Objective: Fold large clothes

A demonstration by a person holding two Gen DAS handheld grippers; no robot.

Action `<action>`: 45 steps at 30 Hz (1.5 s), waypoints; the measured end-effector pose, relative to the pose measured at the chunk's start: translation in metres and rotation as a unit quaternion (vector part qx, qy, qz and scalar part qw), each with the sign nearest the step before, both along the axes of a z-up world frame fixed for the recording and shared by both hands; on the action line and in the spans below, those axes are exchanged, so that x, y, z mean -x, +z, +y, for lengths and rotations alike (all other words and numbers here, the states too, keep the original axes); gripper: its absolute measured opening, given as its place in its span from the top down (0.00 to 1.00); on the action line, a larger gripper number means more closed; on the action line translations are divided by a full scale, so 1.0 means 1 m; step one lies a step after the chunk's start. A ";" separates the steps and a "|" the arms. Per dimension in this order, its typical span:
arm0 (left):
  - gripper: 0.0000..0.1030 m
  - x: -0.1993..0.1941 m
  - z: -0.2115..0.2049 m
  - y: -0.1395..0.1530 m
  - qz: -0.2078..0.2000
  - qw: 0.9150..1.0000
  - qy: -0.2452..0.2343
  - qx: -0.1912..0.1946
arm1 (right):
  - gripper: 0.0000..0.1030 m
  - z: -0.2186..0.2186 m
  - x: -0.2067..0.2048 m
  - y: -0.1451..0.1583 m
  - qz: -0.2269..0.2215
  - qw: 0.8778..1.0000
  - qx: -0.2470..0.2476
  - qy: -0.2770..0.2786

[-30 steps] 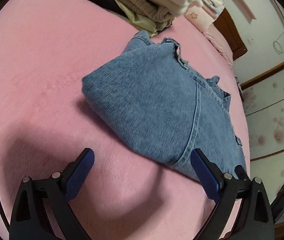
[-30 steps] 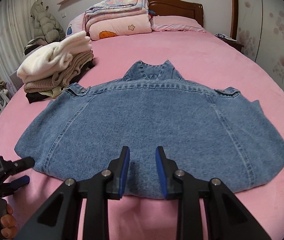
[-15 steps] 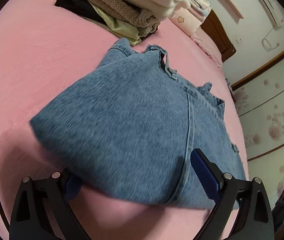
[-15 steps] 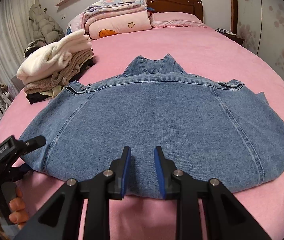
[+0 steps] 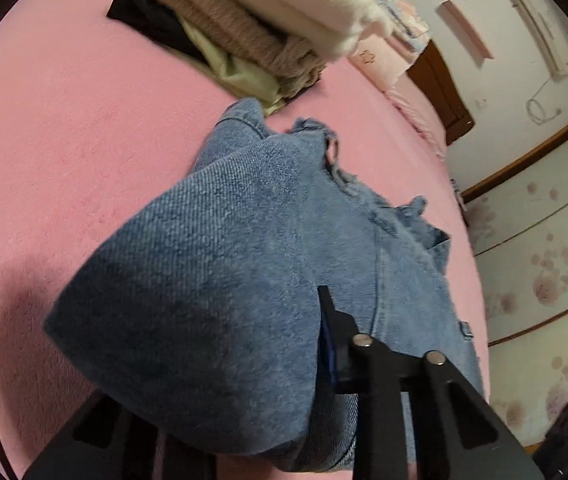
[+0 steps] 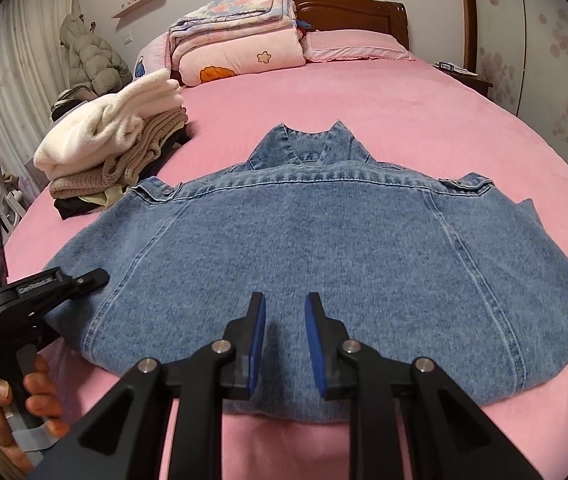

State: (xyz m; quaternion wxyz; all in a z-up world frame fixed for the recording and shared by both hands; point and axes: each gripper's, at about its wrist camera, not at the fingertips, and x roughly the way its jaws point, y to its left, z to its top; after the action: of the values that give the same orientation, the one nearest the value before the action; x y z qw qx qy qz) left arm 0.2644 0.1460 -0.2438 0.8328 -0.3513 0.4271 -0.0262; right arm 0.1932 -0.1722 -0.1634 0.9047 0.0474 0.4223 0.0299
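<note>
The denim jacket [image 6: 323, 256] lies back-up across the near part of the pink bed [image 6: 403, 100], collar pointing toward the headboard [image 6: 363, 12], sleeves tucked in at both sides. At its left edge, the left gripper [image 5: 315, 360] is closing its jaws on a bunched fold of denim: in the left wrist view the cloth swells up over the left finger and hides it, while the right finger [image 5: 335, 328] presses against the fabric. From the right wrist view, that same gripper [image 6: 84, 280] sits at the jacket's lower left corner, with the person's hand [image 6: 12, 400] wrapped around its handle. The right gripper [image 6: 282, 332] hangs over the middle of the hem, its jaws closing too, blue pads [image 6: 258, 332] narrowly apart; denim shows through the gap, but whether the pads have caught any cloth cannot be told. Just beyond the jacket's left shoulder stands a stack of folded clothes [image 6: 112, 152], cream knit on top, brown beneath. Folded quilts [image 6: 240, 36] rest against the headboard.
</note>
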 end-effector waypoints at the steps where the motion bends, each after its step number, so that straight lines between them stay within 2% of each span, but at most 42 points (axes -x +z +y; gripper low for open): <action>1: 0.79 0.001 -0.002 0.005 -0.006 1.000 -0.002 -0.007 | 0.87 0.001 -0.003 -0.001 0.001 1.000 0.002 0.002; 6: 0.85 0.008 -0.029 0.055 -0.067 0.994 -0.022 -0.078 | 0.96 0.006 -0.015 -0.012 0.006 1.000 0.016 0.026; 8: 0.89 0.012 -0.048 0.084 -0.113 0.986 -0.045 -0.110 | 0.97 0.009 -0.022 -0.028 0.032 0.998 0.012 0.045; 11: 0.89 0.012 -0.084 0.112 -0.146 0.976 -0.089 -0.135 | 0.97 0.006 -0.025 -0.043 0.044 0.998 0.003 0.054; 14: 0.89 0.015 -0.126 0.137 -0.189 0.961 -0.129 -0.155 | 0.97 -0.007 -0.029 -0.044 0.057 0.996 -0.044 0.048; 17: 0.89 0.012 -0.168 0.157 -0.213 0.950 -0.170 -0.154 | 0.98 -0.029 -0.026 -0.037 0.068 0.990 -0.112 0.044; 18: 0.89 0.010 -0.183 0.161 -0.217 0.946 -0.183 -0.154 | 0.98 -0.043 -0.019 -0.029 0.060 0.988 -0.135 0.036; 20: 0.90 0.005 -0.211 0.167 -0.223 0.941 -0.207 -0.149 | 0.98 -0.063 -0.005 -0.015 0.038 0.990 -0.138 0.018; 24: 0.90 0.000 -0.272 0.163 -0.225 0.931 -0.248 -0.143 | 0.98 -0.134 0.037 0.017 -0.009 0.991 -0.122 -0.059; 27: 0.89 -0.005 -0.326 0.139 -0.202 0.930 -0.277 -0.134 | 0.98 -0.179 0.061 0.020 -0.007 0.989 -0.091 -0.115; 30: 0.89 -0.007 -0.370 0.105 -0.165 0.924 -0.310 -0.152 | 0.98 -0.209 0.077 0.011 0.010 0.986 -0.066 -0.151; 34: 0.87 -0.005 -0.417 0.047 -0.095 0.899 -0.375 -0.203 | 0.98 -0.233 0.093 -0.002 0.032 0.982 -0.066 -0.172; 35: 0.86 -0.003 -0.422 0.037 -0.088 0.893 -0.383 -0.218 | 0.98 -0.234 0.096 -0.003 0.033 0.982 -0.066 -0.174; 37: 0.85 0.003 -0.427 0.031 -0.106 0.881 -0.393 -0.241 | 0.97 -0.236 0.096 -0.005 0.036 0.981 -0.070 -0.176; 38: 0.80 0.004 -0.427 0.033 -0.112 0.878 -0.397 -0.243 | 0.97 -0.237 0.098 -0.005 0.035 0.981 -0.073 -0.176; 40: 0.73 0.002 -0.424 0.039 -0.105 0.878 -0.407 -0.228 | 0.97 -0.238 0.098 -0.003 0.037 0.981 -0.077 -0.173; 43: 0.50 -0.003 -0.415 0.052 -0.087 0.882 -0.422 -0.192 | 0.97 -0.237 0.101 0.005 0.031 0.983 -0.080 -0.165; 45: 0.30 0.000 -0.406 0.064 -0.082 0.886 -0.419 -0.181 | 0.97 -0.237 0.102 0.014 0.020 0.983 -0.084 -0.160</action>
State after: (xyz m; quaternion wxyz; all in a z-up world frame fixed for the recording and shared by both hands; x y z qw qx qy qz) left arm 0.2648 -0.2603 -0.1799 0.8256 0.0209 0.4616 -0.3239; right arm 0.0911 -0.4090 -0.1494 0.8821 0.1906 0.4231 -0.0810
